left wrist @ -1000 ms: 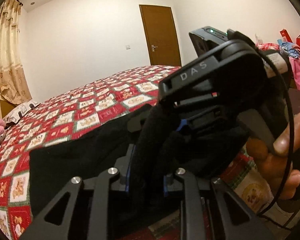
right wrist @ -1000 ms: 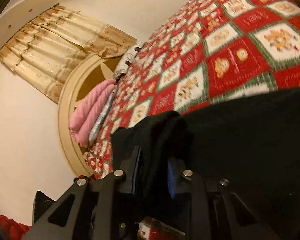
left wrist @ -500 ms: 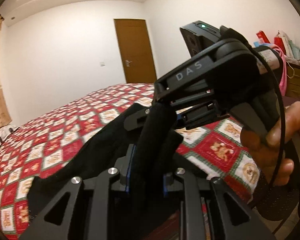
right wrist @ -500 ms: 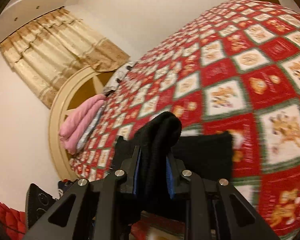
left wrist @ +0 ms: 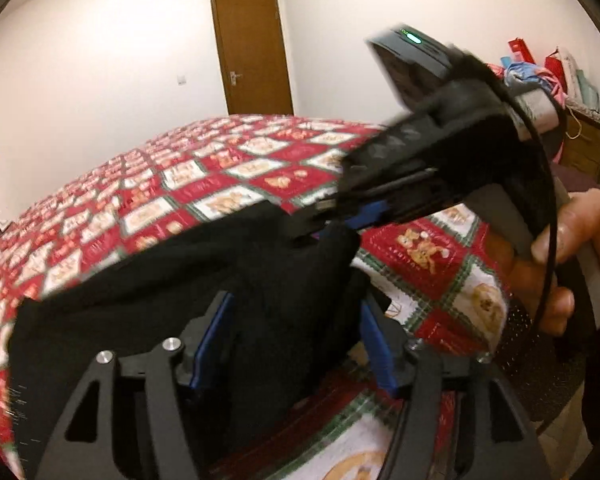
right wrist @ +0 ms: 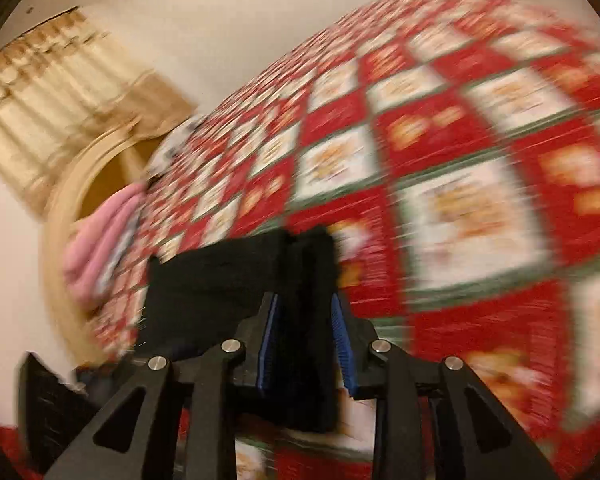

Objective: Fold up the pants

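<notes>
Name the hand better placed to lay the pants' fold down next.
Right. The right tongs, though just opening slightly, grip the black pants; the left tongs have just opened wide, cloth lying loose between them.

The right wrist view is smearing heavily: the patchwork bedspread [right wrist: 452,168] is losing its printed figures to streaks, and the pink bundle [right wrist: 100,248] by the headboard is showing no folds. Black pants [right wrist: 228,276] are covering the gap between the right gripper [right wrist: 306,332] pads, so contact is not readable. In the left wrist view, the pants [left wrist: 148,288] are hiding the left gripper [left wrist: 292,340] inner faces, and the bottom edge is cutting off both finger bases.
</notes>
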Demonstrator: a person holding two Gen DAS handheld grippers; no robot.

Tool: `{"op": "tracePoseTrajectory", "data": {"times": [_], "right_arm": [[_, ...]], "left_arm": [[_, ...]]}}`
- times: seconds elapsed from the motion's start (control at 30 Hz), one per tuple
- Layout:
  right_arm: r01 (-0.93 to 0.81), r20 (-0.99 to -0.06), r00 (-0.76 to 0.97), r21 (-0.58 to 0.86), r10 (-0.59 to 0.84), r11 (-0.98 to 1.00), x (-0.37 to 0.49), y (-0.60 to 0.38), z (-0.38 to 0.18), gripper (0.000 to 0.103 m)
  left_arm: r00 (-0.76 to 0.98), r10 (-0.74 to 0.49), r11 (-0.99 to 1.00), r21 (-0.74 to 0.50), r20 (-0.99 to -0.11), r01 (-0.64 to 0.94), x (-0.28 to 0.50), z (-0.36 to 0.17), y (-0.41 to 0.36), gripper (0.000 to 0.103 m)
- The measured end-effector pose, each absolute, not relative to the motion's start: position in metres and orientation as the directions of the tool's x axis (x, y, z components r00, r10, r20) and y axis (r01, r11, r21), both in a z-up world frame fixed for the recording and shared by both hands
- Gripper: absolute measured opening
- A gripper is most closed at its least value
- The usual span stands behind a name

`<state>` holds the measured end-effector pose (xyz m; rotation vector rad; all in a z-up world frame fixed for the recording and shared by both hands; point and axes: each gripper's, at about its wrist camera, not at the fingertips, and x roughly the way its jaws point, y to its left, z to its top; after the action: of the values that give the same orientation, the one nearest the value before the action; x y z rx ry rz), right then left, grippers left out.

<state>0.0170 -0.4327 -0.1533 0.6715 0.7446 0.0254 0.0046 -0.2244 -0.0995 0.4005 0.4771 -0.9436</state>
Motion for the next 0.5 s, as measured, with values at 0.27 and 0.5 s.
{"op": "tracePoseTrajectory", "data": {"times": [0.27, 0.5], "right_arm": [[0.108, -0.540, 0.825, 0.441, 0.168, 0.891, -0.023, -0.363, -0.102, 0.029], [0.014, -0.621, 0.771, 0.239, 0.142, 0.971, 0.003, -0.286, -0.117, 0.029]], "left_arm": [[0.680, -0.556, 0.715, 0.143, -0.478, 0.684, 0.048, -0.061, -0.142, 0.097], [0.745, -0.382, 0.847, 0.116, -0.547, 0.520, 0.089, -0.091, -0.099, 0.097]]}}
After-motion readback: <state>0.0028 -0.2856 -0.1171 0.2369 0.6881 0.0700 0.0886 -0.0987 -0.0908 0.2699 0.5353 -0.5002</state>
